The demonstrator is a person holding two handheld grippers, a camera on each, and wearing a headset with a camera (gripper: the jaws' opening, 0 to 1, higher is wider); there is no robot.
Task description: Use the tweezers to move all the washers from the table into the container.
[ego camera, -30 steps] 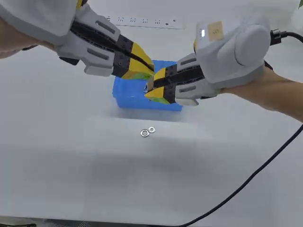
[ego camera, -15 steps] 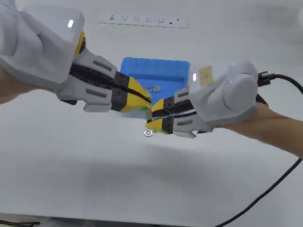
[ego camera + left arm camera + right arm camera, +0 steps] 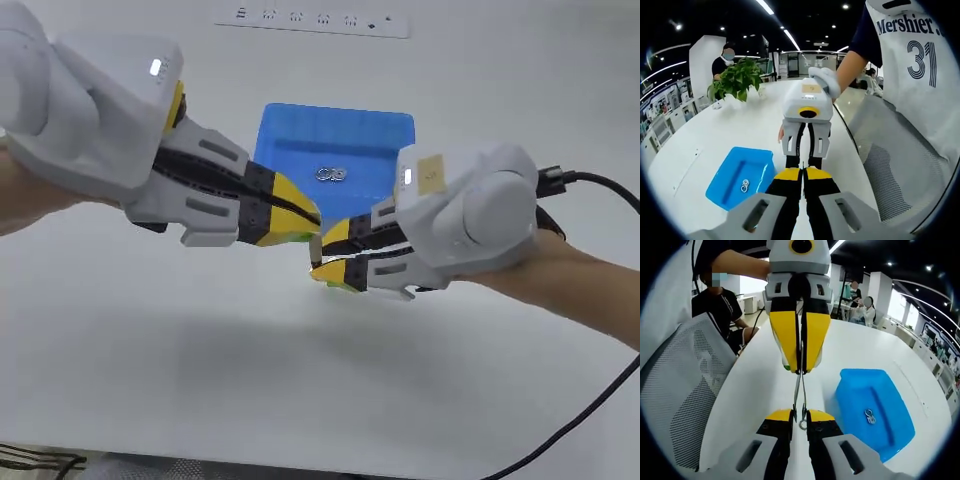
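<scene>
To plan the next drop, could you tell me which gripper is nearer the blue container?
Left, narrowly: the left gripper overlaps the near-left corner of the blue container; the right gripper sits short of its near edge.

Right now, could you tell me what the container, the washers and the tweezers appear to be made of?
The container looks plastic: uniform matte blue. The washers seem metal: bright silvery rings. The tweezers, probably steel: thin grey arms.

white table (image 3: 150, 350)
a blue container (image 3: 290, 150) sits on it, a white power strip (image 3: 310, 20) lies at the far edge beyond it.
</scene>
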